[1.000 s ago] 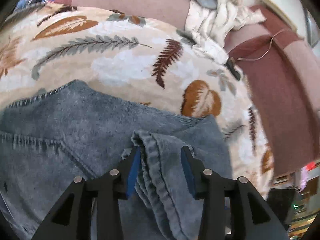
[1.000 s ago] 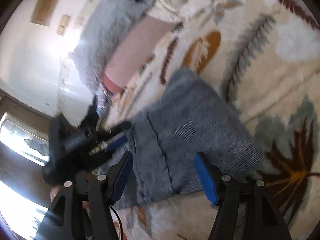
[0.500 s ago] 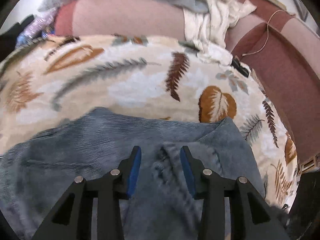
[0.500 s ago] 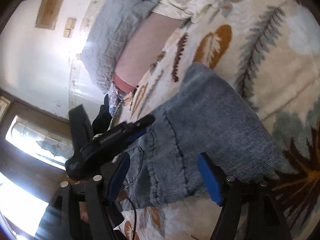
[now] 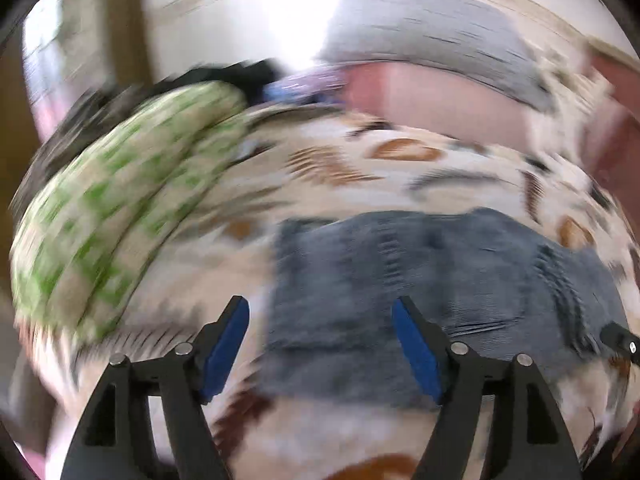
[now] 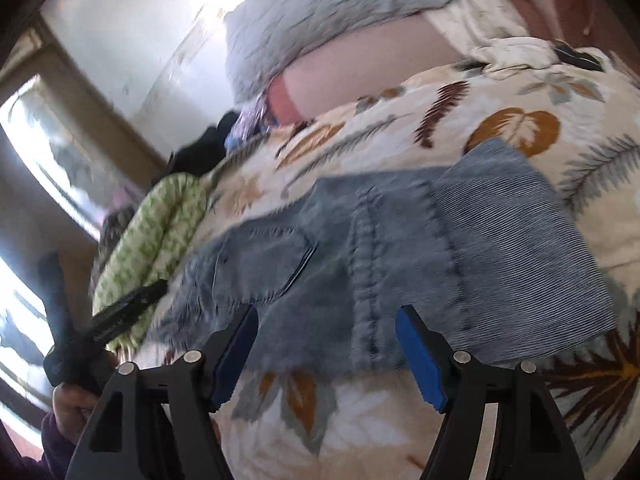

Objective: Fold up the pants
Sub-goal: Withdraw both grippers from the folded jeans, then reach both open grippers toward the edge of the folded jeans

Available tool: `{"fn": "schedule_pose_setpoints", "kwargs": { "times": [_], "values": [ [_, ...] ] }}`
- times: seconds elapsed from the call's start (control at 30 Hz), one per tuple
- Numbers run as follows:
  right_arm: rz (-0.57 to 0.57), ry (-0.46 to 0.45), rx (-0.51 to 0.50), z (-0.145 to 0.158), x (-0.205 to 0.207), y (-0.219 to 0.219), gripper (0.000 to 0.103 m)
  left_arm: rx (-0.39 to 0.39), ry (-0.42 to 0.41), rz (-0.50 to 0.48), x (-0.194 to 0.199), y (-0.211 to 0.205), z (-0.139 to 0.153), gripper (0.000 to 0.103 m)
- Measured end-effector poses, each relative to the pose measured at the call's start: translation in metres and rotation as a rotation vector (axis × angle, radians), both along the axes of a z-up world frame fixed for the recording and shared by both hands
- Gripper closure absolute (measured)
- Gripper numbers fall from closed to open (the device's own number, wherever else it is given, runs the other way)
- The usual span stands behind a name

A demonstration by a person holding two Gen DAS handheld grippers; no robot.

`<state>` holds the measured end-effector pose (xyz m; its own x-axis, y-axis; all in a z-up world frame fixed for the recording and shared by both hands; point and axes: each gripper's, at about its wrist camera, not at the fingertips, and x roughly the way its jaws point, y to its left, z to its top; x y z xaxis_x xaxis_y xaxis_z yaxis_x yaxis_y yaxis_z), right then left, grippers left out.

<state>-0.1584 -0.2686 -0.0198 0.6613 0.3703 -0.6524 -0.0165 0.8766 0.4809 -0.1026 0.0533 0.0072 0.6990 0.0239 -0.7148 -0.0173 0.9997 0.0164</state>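
Note:
The folded blue jeans (image 5: pixel 440 272) lie flat on a leaf-print blanket (image 5: pixel 360 168); the left wrist view is blurred by motion. My left gripper (image 5: pixel 320 302) hangs above their near left corner, its jaws opening, and its blue pads hold nothing. In the right wrist view the jeans (image 6: pixel 400 240) show a back pocket and a thick seam. My right gripper (image 6: pixel 328 312) stands open just above their near edge, gripping nothing. A hand (image 6: pixel 72 400) holds the left gripper (image 6: pixel 120 312) at the far left of that view, clear of the denim.
A rolled green-patterned cloth (image 6: pixel 160 224) lies left of the jeans. A grey pillow (image 6: pixel 320 12) and crumpled white fabric (image 6: pixel 480 0) sit at the back of the bed. Dark clothes (image 6: pixel 200 148) are piled by the bright window (image 6: pixel 52 152).
My left gripper let go of the denim fold, widened its jaws and swung back and left. The right gripper rolled and drew back a little, staying open.

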Motion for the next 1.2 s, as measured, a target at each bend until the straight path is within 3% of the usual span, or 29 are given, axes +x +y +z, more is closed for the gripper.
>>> {"fn": "schedule_pose_setpoints", "kwargs": {
  "times": [0.13, 0.37, 0.53, 0.87, 1.2],
  "values": [
    [0.080, -0.009, -0.075, 0.014, 0.013, 0.036, 0.027, -0.075, 0.004, 0.126, -0.015, 0.033, -0.019, 0.026],
    [0.311, 0.030, -0.177, 0.044, 0.080, 0.127, 0.027, -0.172, 0.074, 0.146, -0.013, 0.050, -0.047, 0.026],
    [0.458, 0.107, -0.235, 0.055, 0.140, 0.204, 0.026, -0.304, 0.102, 0.194, -0.011, 0.070, -0.057, 0.026],
    [0.559, 0.317, -0.408, 0.010, 0.223, 0.310, 0.026, -0.371, 0.085, 0.111, -0.003, 0.066, -0.063, 0.024],
    [0.602, 0.471, -0.704, -0.031, 0.257, 0.354, 0.027, -0.436, 0.082, 0.042, 0.010, 0.060, -0.066, 0.024]
  ]
}}
